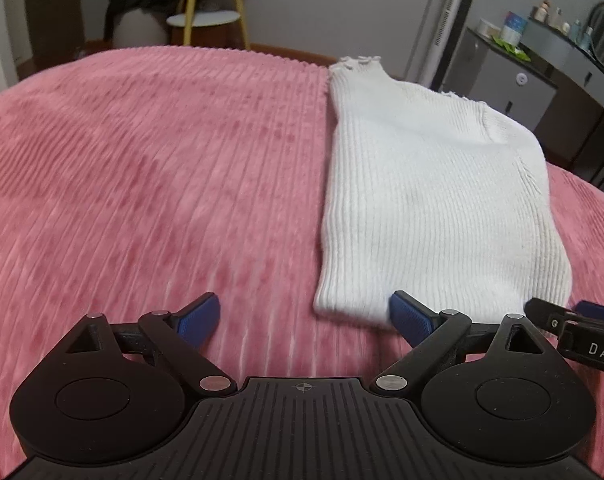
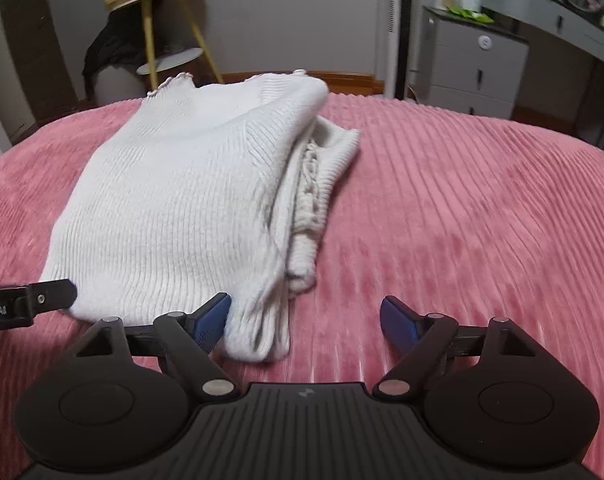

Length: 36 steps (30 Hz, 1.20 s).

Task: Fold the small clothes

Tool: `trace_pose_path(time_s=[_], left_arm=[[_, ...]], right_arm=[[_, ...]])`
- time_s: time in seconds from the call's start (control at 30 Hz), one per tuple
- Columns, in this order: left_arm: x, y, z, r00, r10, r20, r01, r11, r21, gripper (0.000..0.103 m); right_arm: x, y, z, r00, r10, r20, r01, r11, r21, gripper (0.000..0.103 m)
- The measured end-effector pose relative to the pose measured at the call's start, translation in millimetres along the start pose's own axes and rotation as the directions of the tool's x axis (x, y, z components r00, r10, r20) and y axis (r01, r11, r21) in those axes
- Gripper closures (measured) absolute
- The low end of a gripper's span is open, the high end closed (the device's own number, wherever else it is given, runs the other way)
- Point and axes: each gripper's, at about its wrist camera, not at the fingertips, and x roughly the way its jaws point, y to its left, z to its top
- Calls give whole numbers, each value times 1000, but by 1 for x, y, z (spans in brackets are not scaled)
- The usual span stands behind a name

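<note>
White ribbed sweater folded on pink blanket; left gripper, right gripper both released, seemingly touching hem.

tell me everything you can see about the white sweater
The white sweater is a ribbed knit with a frilly collar edge at its far end. It lies folded lengthwise on the pink ribbed bedspread, with layers and a tucked sleeve showing along its right edge. Its near hem sits by one blue pad of the open left gripper and one of the open right gripper; neither grips it.
</note>
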Motion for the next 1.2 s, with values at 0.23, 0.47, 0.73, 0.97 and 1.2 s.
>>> trace_pose_path(time_s=[0.23, 0.47, 0.73, 0.97, 1.2], left_arm=[[-25, -11, -22, 999, 46, -10, -45, 997, 58, 6], [-47, -12, -9, 995, 81, -56, -79, 996, 53, 2], [-57, -30, 13, 992, 105, -73, -93, 983, 160, 1], [-59, -31, 24, 986, 135, -93, -116, 976, 186, 1], [-58, -34, 27, 984, 146, -100, -122, 969, 215, 1]], right_arm=[[-16, 15, -17, 995, -28, -100, 24, 999, -39, 5], [-29, 19, -25, 980, -34, -195, 24, 998, -57, 4], [-59, 37, 12, 988, -69, -137, 59, 996, -73, 4], [-63, 50, 33, 973, -143, -179, 123, 986, -117, 4], [-65, 50, 34, 970, -133, -203, 116, 989, -93, 4]])
